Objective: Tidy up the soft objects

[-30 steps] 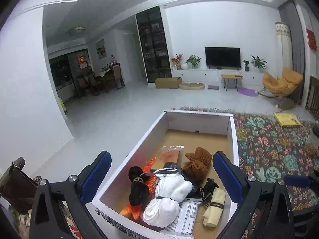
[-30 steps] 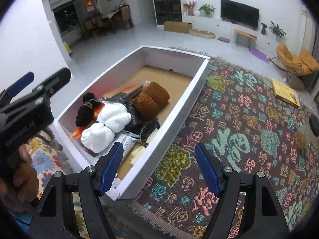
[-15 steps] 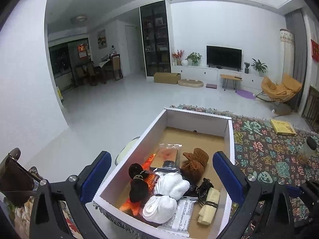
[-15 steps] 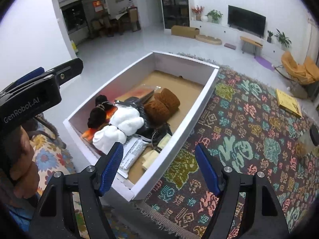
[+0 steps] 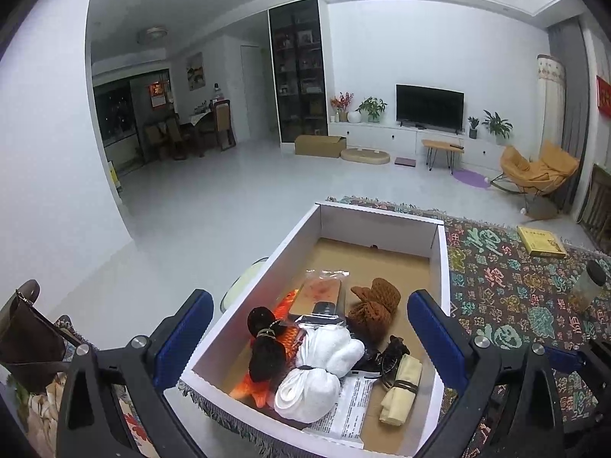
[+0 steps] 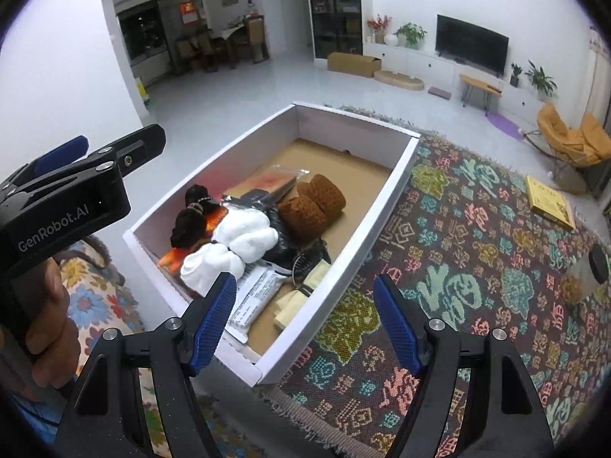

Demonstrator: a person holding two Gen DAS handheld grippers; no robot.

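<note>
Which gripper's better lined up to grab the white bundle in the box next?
Probably left. The left gripper frames the white bundle between open jaws; the right gripper sits open over the box side wall and rug.

Left wrist view looks forward and down between its own fingers, close above the white box [image 5: 382, 225]; right wrist view looks steeper, from beside it; both share that box [image 6: 385, 206].
</note>
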